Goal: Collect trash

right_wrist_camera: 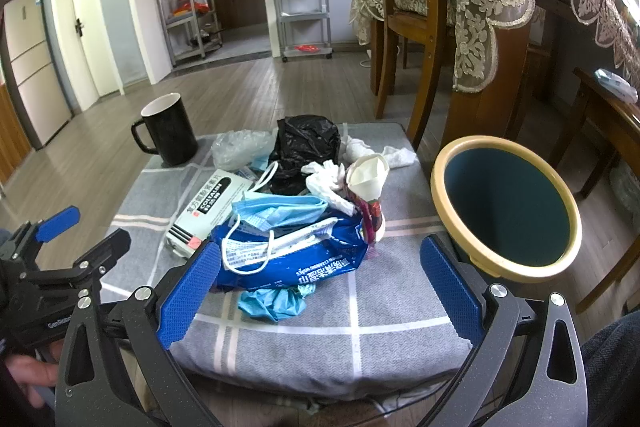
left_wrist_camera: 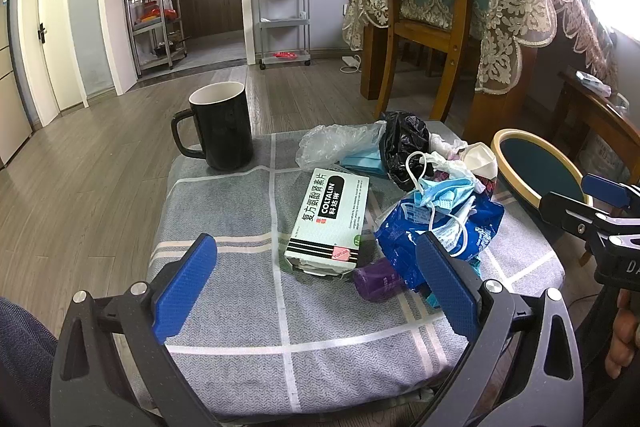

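Observation:
A heap of trash lies on a grey checked cushion: a pale green medicine box, a blue wipes packet, blue face masks, a black plastic bag, crumpled tissues, a paper cup and a purple bottle. A round bin with a cream rim stands right of the cushion. My left gripper is open, low before the medicine box. My right gripper is open before the wipes packet.
A black mug stands at the cushion's far left corner. A wooden chair and a table draped in lace cloth rise behind on the right. Wood floor stretches left toward shelving racks and a door.

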